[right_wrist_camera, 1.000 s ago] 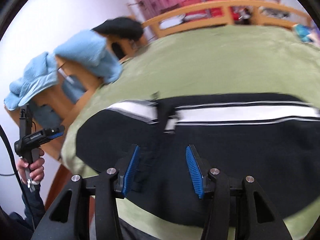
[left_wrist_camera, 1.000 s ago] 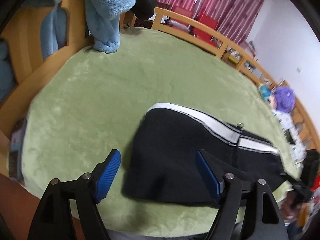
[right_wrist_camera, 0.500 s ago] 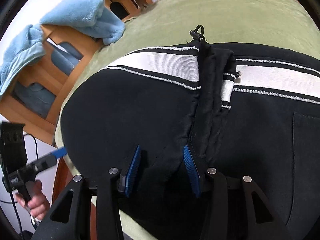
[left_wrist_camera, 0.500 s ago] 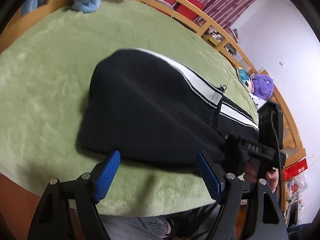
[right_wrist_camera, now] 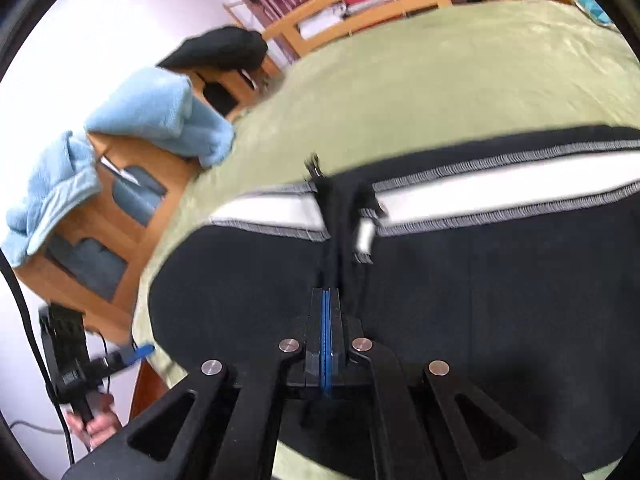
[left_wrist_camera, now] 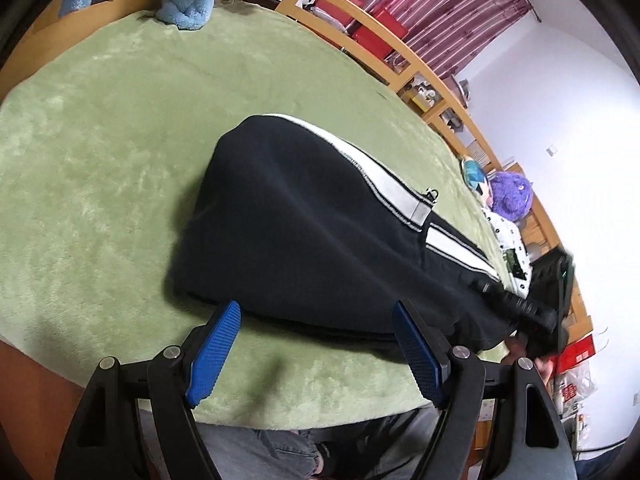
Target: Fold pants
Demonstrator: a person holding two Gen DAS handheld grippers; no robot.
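Observation:
Black pants with a white side stripe lie folded on the green blanket. My left gripper is open and empty, just short of the pants' near edge. In the right wrist view my right gripper is shut on a raised ridge of the pants at the near edge, below the stripe. The right gripper also shows in the left wrist view at the pants' far right end.
Light blue towels hang over wooden furniture at the bed's corner, with a dark garment above. A wooden rail runs along the far side. A purple plush toy sits at the right edge.
My right gripper has closed on a pinch of the pants' fabric. My left gripper has drawn back a little from the pants' edge and stays open.

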